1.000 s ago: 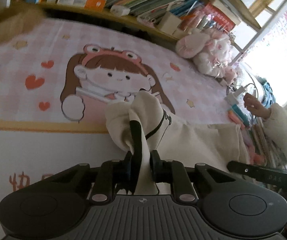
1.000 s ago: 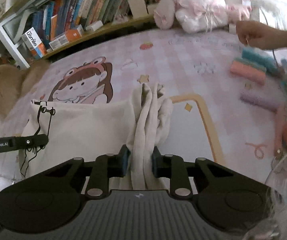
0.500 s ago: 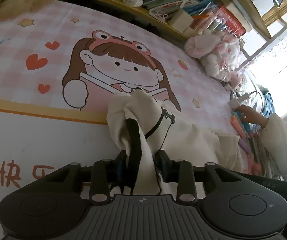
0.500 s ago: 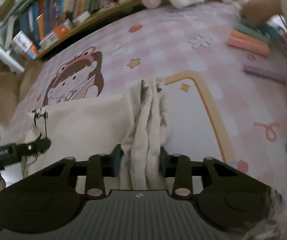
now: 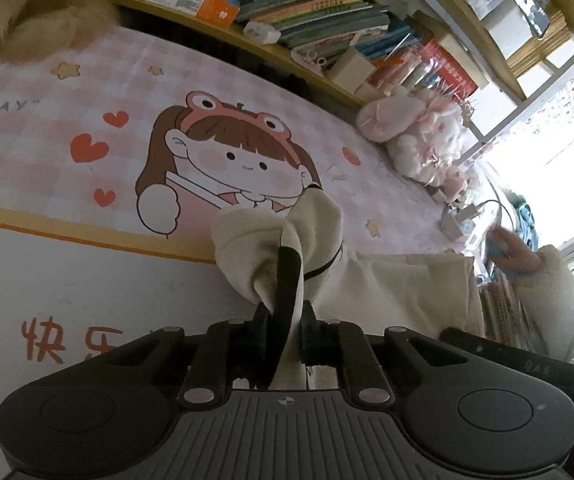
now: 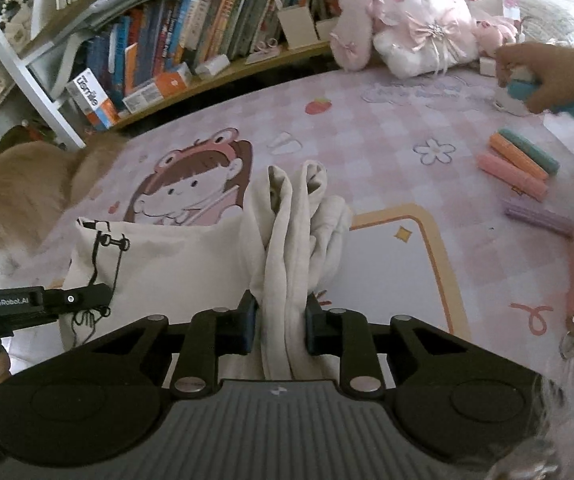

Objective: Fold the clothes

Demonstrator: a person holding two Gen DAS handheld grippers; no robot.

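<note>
A cream garment [image 5: 387, 284] with a black line print lies stretched between both grippers over a pink cartoon mat [image 5: 87, 128]. My left gripper [image 5: 285, 326] is shut on one bunched end, where a black strip of fabric runs between the fingers. In the right wrist view, my right gripper [image 6: 279, 320] is shut on the other bunched end of the garment [image 6: 167, 256], folds rising ahead of the fingers. The left gripper's body [image 6: 39, 300] shows at the left edge there. The garment's flat middle rests on the mat [image 6: 387, 128].
A low shelf of books [image 6: 175, 56] runs along the mat's far side, with a white and pink plush toy [image 6: 419, 28]. Another person's hand [image 6: 527, 76] holds a blue item near coloured bars [image 6: 519, 164]. A tan furry thing [image 6: 19, 184] lies at the left.
Both grippers stay shut on the garment. The views shifted slightly. The other person's hand moved about at the far right and now holds a blue item.
</note>
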